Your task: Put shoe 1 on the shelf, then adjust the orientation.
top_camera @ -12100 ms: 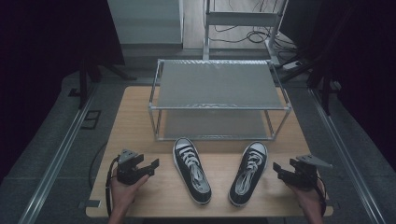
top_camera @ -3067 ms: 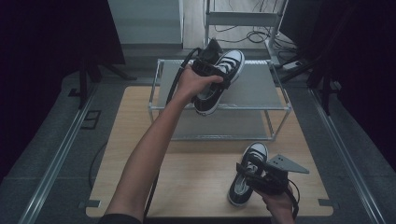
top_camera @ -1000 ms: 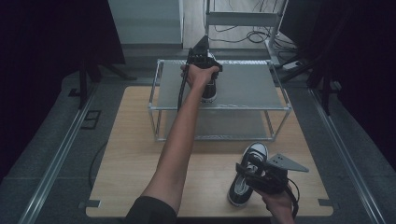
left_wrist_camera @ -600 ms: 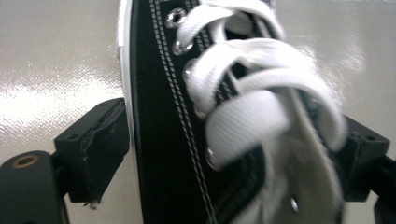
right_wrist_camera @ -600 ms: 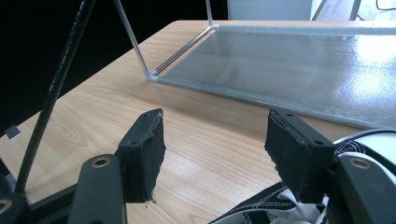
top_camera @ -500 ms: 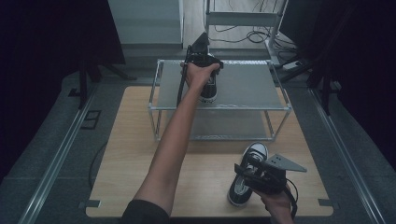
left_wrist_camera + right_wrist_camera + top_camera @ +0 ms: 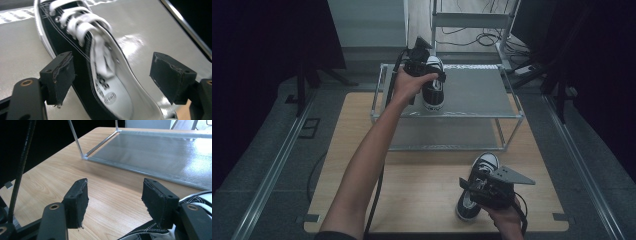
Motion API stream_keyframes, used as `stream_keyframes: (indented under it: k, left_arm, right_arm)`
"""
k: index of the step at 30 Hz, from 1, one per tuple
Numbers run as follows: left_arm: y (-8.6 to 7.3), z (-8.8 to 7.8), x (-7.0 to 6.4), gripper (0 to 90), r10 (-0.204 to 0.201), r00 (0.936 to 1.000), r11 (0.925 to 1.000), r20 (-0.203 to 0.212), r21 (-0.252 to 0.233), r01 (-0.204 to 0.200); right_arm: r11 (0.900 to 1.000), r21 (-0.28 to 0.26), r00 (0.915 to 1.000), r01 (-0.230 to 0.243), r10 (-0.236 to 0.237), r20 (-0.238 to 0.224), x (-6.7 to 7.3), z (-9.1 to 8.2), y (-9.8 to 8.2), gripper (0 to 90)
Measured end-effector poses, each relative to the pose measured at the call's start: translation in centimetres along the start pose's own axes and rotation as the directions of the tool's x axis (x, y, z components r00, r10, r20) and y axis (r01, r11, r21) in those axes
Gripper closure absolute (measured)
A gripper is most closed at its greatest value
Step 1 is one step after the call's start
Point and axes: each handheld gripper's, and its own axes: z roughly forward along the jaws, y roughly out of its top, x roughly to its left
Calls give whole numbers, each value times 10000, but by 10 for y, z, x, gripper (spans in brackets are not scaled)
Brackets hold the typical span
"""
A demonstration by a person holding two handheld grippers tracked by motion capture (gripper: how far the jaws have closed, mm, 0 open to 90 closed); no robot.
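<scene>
The first shoe (image 7: pixel 432 84) stands on the top shelf of the rack (image 7: pixel 472 114), at its left half, toe toward the person and heel toward the far rail. The left gripper (image 7: pixel 416 61) hovers at that shoe's far end. In the left gripper view the pads (image 7: pixel 59 75) straddle the shoe's (image 7: pixel 100 75) opening without touching it; the jaws have just been closing, yet a clear gap shows on each side, so the shoe looks released and resting on the shelf.

The second shoe (image 7: pixel 476 186) lies on the table (image 7: pixel 352 165) in front of the rack, below its right half, long axis roughly toe-away, tilted slightly right. The right gripper (image 7: pixel 482 189) sits over its heel end (this hand is much the nearer to it). In the right gripper view its jaws stand apart over bare wood, the shoe (image 7: pixel 150 231) low beside the right jaw, not between the pads. The grip probably calls for a shift toward the heel collar, then a lift forward onto the shelf's free right half.
</scene>
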Motion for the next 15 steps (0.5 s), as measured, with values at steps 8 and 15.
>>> stream_keyframes:
  k: [8, 15]
  left_arm:
    - [-23, -24, 3, 202, 418, 9958, 9987, 810, -333, -392]
    - [-48, -48, 6, 203, 851, 9895, 9951, 1165, -597, -786]
  right_arm:
    - [9984, 432, 9988, 358, -343, -350, 10, 8, -5, 491]
    - [9948, 622, 9949, 808, -767, -659, 25, 5, -15, 732]
